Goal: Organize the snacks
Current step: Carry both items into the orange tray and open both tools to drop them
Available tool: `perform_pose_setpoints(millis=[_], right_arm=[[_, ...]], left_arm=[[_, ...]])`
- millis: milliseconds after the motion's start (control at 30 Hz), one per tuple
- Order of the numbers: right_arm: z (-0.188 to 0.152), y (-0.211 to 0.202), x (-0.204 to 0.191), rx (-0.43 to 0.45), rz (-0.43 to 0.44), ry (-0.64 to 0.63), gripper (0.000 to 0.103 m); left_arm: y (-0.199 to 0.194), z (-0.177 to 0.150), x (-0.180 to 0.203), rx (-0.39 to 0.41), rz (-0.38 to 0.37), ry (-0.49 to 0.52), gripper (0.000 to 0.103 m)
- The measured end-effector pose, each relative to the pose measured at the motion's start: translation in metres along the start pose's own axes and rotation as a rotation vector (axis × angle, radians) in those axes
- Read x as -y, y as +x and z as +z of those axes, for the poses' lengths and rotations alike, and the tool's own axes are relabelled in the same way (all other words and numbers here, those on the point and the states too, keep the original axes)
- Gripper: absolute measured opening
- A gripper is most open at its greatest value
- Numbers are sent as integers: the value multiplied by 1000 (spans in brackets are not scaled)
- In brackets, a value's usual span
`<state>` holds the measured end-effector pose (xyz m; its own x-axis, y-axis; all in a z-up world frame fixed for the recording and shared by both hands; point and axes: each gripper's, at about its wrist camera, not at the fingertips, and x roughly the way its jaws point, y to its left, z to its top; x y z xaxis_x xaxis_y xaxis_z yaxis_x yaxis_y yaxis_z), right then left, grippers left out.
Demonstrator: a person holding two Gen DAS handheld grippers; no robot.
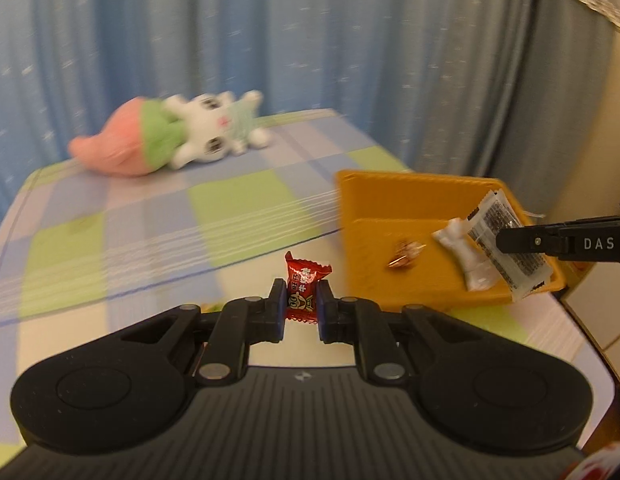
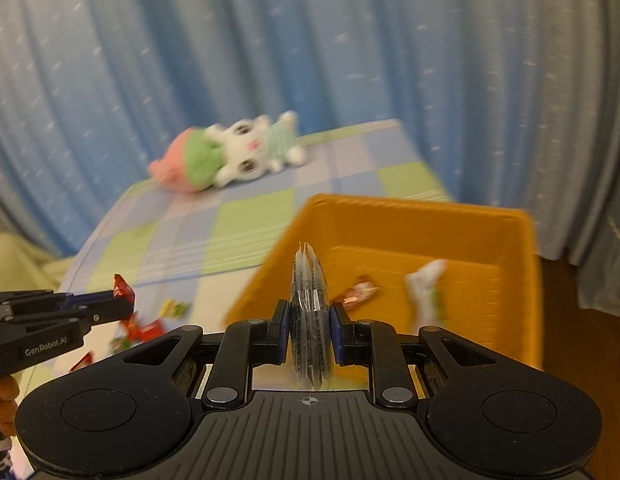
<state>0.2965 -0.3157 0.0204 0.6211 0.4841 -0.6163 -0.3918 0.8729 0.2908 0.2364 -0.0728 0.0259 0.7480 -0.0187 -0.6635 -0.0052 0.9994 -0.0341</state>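
Right gripper (image 2: pixel 309 328) pinches the clear packet (image 2: pixel 309 280) upright; orange basket (image 2: pixel 506 216) lies at 1 o'clock. Left gripper (image 1: pixel 302 306) pinches a red candy (image 1: pixel 304 286).

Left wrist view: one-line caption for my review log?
Left gripper holds a red candy near the orange tray; right gripper brings a clear packet.

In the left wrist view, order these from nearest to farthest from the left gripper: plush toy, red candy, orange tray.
1. Red candy: held in the left gripper.
2. Orange tray: ahead, to the right.
3. Plush toy: far left, by the curtain.
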Motion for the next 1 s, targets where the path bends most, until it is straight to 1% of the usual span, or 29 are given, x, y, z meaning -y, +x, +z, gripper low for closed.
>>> perform_pose_setpoints(millis=[133, 233, 433, 733, 1000], right_arm=[[7, -15, 34, 33, -58, 58, 21], [10, -21, 58, 53, -94, 105, 21], [16, -19, 95, 54, -137, 173, 21], [20, 13, 120, 5, -176, 198, 21], [20, 35, 130, -26, -190, 212, 21]], left_arm=[[21, 21, 32, -3, -50, 38, 14], [38, 33, 53, -12, -71, 72, 14], [74, 49, 74, -51, -87, 113, 14], [122, 55, 91, -125, -79, 166, 14], [149, 60, 105, -154, -78, 219, 14]])
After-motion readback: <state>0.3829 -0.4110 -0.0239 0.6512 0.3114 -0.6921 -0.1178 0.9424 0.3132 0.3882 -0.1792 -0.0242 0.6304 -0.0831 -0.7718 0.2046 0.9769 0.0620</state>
